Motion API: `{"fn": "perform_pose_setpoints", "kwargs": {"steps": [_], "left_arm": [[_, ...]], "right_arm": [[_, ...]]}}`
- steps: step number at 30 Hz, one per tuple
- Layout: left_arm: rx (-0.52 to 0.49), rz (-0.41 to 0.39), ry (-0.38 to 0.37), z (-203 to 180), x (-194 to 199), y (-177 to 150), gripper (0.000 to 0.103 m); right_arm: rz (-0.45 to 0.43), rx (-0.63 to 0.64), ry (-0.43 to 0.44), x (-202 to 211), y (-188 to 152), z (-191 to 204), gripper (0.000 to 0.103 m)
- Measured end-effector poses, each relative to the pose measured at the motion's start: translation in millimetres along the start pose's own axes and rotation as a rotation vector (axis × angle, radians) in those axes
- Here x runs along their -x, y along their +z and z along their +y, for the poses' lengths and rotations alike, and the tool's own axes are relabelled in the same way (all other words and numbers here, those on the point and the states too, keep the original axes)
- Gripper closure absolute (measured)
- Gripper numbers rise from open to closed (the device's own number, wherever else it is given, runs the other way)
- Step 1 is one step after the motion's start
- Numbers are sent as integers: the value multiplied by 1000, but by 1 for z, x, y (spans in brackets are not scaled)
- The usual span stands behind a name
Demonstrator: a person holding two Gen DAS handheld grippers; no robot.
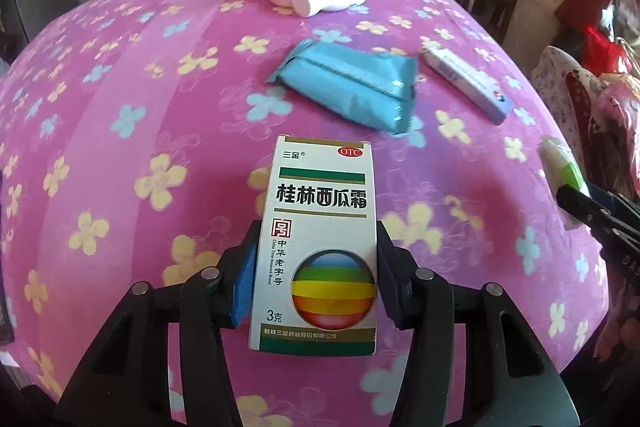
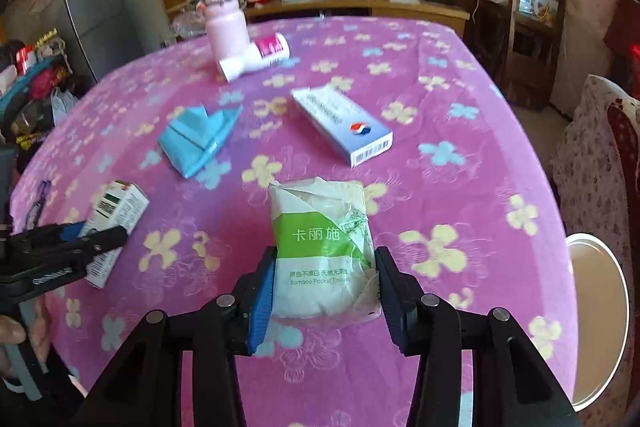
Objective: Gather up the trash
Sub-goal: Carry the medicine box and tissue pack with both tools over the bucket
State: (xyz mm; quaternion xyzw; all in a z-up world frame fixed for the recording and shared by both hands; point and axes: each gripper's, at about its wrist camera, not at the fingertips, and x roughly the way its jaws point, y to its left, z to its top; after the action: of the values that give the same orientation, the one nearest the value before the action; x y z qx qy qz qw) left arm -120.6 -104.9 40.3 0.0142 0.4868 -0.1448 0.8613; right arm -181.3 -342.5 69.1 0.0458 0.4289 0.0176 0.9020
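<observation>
Both grippers clamp down: left gripper grasping the medicine box, right gripper pinching the tissue pack, likely for binning.

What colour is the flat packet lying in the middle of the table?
The flat packet is light blue, plain, no pattern visible. It shows best in the left wrist view.

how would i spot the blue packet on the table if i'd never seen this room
On the pink flowered tablecloth, look mid-table, nearer than the upright pink bottle. The blue packet lies flat left of the long white-and-blue box. It alone is a soft, plain blue wrapper; its neighbours are printed boxes.
</observation>
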Motion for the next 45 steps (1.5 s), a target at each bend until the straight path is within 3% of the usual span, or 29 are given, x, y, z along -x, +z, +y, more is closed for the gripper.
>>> {"fn": "perform_pose_setpoints", "kwargs": {"steps": [22,45], "left_arm": [[-208,-82,-98,-141,27,15,53],[-423,-90,-202,-298,19,9,53]], "right_arm": [[-95,-133,-47,73,-23,-79,57],[-115,-341,-190,121,-75,-200,57]]}}
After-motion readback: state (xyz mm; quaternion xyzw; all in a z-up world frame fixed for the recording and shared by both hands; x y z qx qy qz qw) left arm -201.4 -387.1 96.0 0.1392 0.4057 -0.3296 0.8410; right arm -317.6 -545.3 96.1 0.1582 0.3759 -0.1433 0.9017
